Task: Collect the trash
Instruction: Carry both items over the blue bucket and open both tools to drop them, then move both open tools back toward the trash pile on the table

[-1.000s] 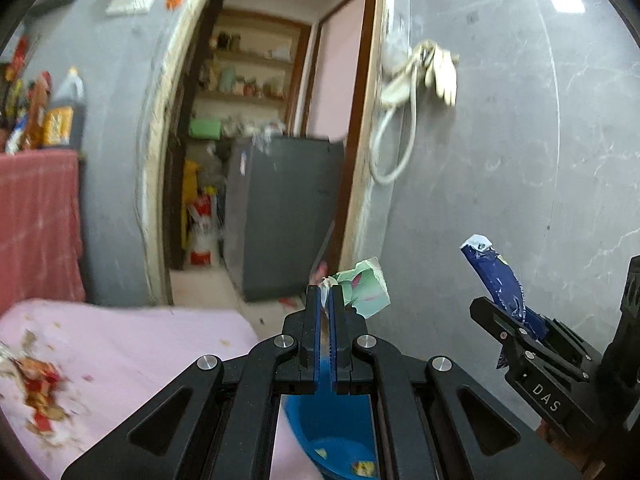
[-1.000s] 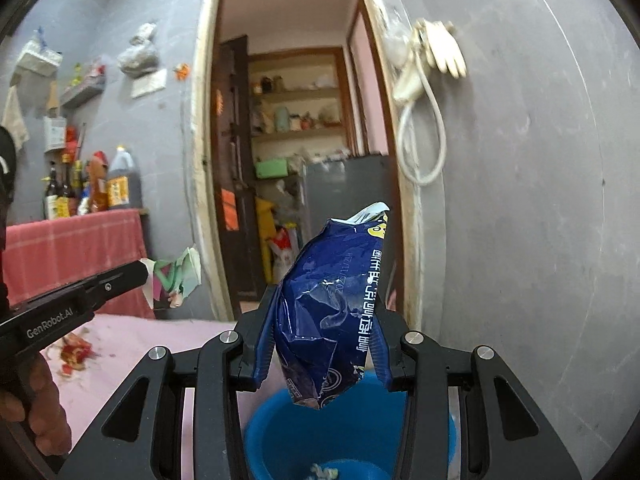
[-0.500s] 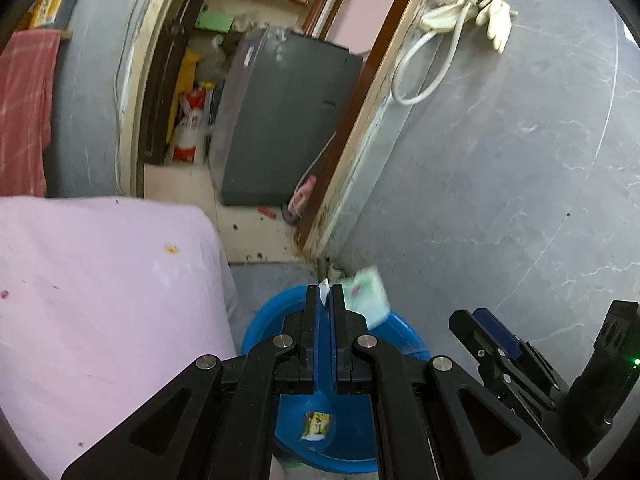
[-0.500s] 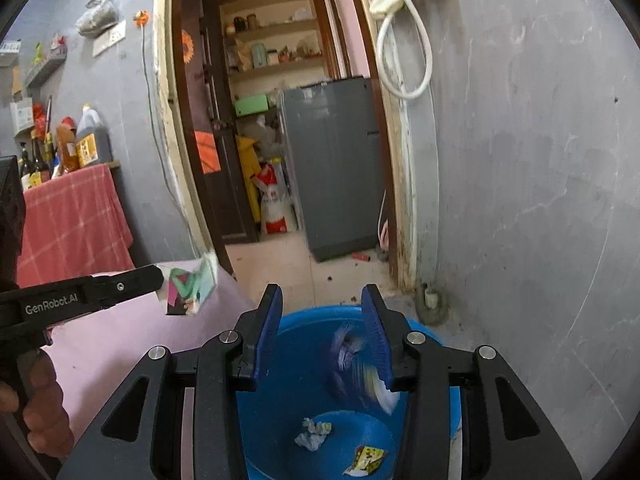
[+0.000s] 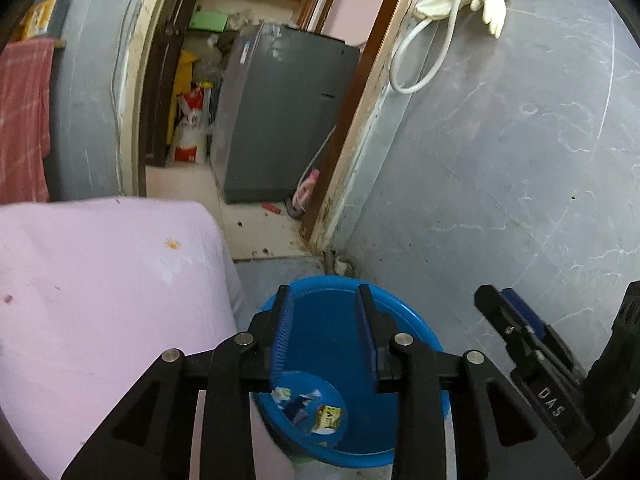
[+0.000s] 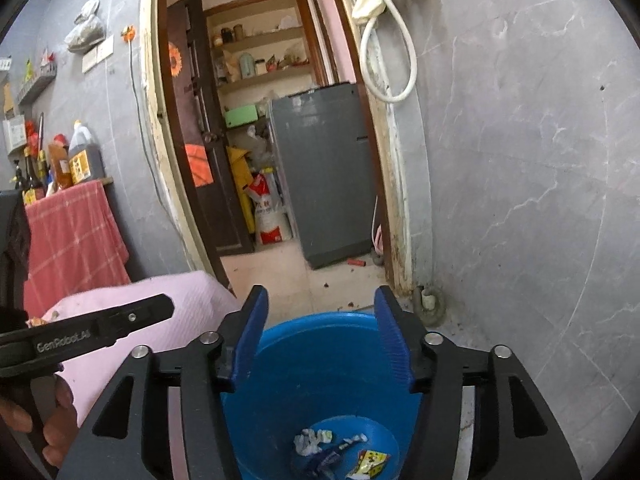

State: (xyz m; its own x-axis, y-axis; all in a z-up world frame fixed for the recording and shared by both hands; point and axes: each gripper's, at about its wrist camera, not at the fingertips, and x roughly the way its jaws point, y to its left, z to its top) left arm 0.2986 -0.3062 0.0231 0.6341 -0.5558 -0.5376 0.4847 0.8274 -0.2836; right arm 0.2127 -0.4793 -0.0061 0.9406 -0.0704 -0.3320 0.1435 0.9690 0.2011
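Trash (image 6: 340, 450) in blue bucket (image 6: 320, 360), both grippers' jaws just opened, empty

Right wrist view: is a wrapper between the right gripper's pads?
No, the right gripper stands open and empty; wrappers lie in the blue bucket.

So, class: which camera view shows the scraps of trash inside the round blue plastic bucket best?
The right wrist view: the trash scraps lie in plain sight on the floor of the blue plastic bucket. In the left wrist view the same scraps show smaller, partly hidden by the gripper's frame.
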